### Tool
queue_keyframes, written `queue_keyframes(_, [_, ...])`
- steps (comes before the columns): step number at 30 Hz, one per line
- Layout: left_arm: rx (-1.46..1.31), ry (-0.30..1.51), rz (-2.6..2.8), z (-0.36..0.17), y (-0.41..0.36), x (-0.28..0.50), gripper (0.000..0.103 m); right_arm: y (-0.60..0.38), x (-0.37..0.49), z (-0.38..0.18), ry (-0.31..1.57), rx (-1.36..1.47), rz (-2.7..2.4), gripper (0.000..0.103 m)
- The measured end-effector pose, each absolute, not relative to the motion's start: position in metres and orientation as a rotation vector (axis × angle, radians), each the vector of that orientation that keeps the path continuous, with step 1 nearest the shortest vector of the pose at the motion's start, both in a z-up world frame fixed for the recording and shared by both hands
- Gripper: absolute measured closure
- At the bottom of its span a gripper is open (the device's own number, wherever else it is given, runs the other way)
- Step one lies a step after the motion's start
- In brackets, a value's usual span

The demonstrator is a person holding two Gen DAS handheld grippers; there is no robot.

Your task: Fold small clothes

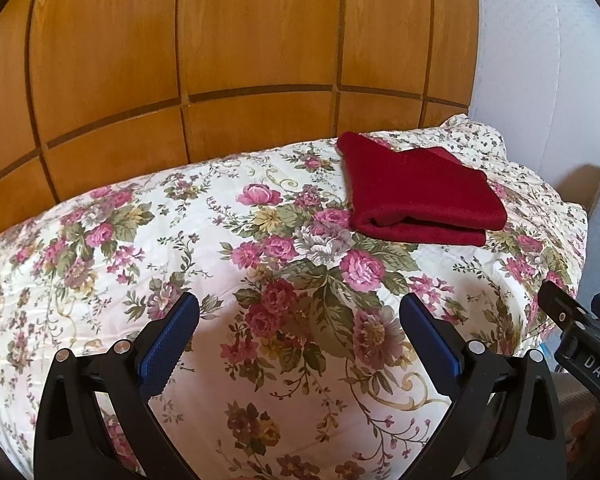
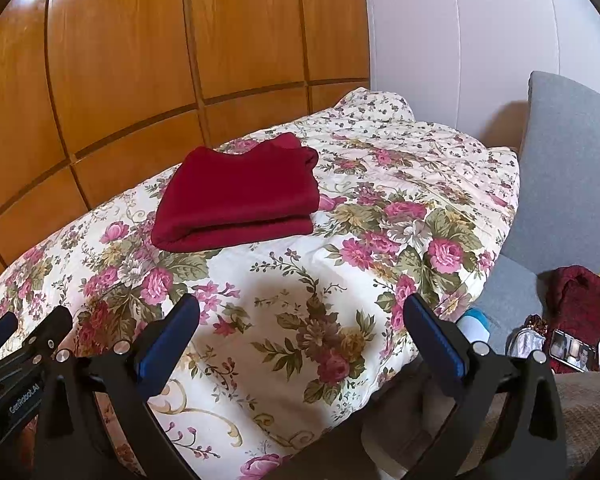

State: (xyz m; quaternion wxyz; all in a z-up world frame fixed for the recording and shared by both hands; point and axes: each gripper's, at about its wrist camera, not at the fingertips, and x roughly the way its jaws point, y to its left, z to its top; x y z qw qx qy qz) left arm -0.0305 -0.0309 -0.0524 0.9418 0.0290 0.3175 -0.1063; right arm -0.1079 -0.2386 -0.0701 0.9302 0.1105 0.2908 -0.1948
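Observation:
A dark red garment [image 1: 420, 196] lies folded in a neat stack on the floral bedspread [image 1: 220, 264], toward the far right side of the bed. It also shows in the right wrist view [image 2: 240, 196], left of centre. My left gripper [image 1: 300, 320] is open and empty, held above the near part of the bed, well short of the garment. My right gripper [image 2: 300, 320] is open and empty too, over the bed's near right corner. Each gripper appears at the edge of the other's view.
A wooden wardrobe [image 1: 220, 60] stands behind the bed. A white wall [image 2: 460, 40] is at the right. A grey chair [image 2: 572, 168] beside the bed holds a crumpled dark red cloth [image 2: 580, 292], a phone [image 2: 572, 354] and small items.

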Motion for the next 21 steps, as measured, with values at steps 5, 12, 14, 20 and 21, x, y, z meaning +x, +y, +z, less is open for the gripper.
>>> queue_keyframes(5, [0.085,0.716,-0.189,-0.065,-0.017,-0.003,0.004,-0.239,-0.104,-0.077,0.634,0.225,-0.402,0.002])
queue_keyframes(12, [0.129,0.854,0.069,-0.1,0.073,0.086,0.004,-0.264,-0.077,-0.088,0.796,0.266,-0.47,0.002])
queue_keyframes(14, [0.124,0.892,0.15,-0.108,0.104,0.108,0.004,-0.278,-0.064,-0.086,0.826,0.28,-0.482,0.002])
queue_keyframes(20, [0.053,0.959,0.36,-0.127,0.208,0.154,0.003,-0.323,-0.001,-0.061,0.84,0.225,-0.547,0.002])
queue_keyframes(21, [-0.03,0.97,0.315,-0.13,0.227,0.157,0.003,-0.332,0.012,-0.059,0.844,0.217,-0.561,0.002])
